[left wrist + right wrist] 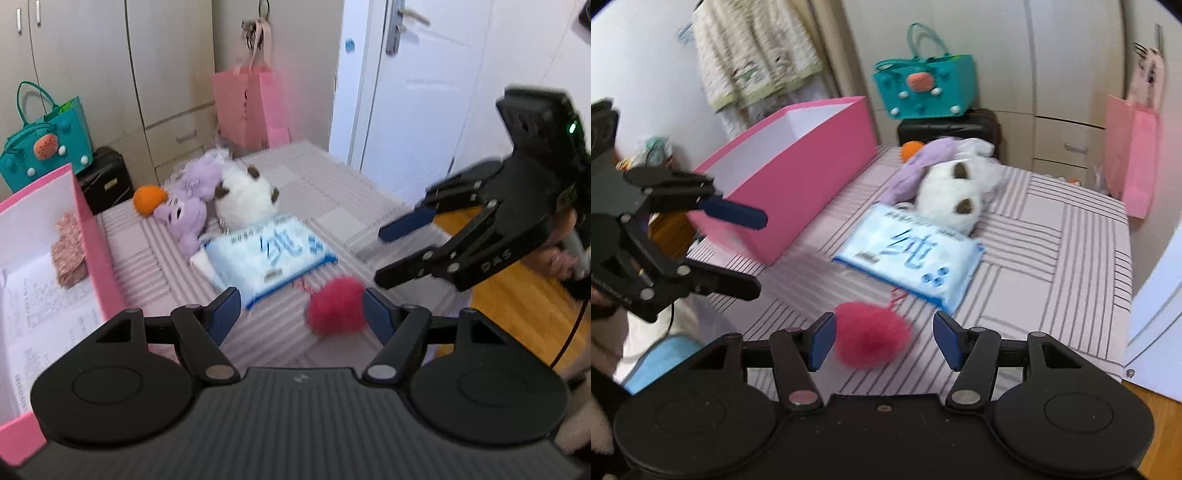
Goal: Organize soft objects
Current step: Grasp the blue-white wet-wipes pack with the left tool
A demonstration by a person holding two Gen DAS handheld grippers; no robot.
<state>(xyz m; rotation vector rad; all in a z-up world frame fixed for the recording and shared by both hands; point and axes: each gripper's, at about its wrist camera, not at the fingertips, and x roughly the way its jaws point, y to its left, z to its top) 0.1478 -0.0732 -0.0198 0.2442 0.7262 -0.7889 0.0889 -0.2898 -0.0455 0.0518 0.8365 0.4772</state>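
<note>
A fluffy round magenta pom-pom (871, 334) lies on the striped bedsheet (1052, 258), beside a glossy blue wet-wipes pack (912, 254) printed with a large "纯". Both the left gripper (299, 314) and right gripper (884, 341) gape wide, holding nothing.

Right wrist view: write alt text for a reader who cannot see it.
The open right tool hovers over a fluffy red pom-pom on a striped bed. Behind it lie a blue wipes pack, a white plush and a purple plush, beside an open pink box. The open left tool enters at left.
</note>
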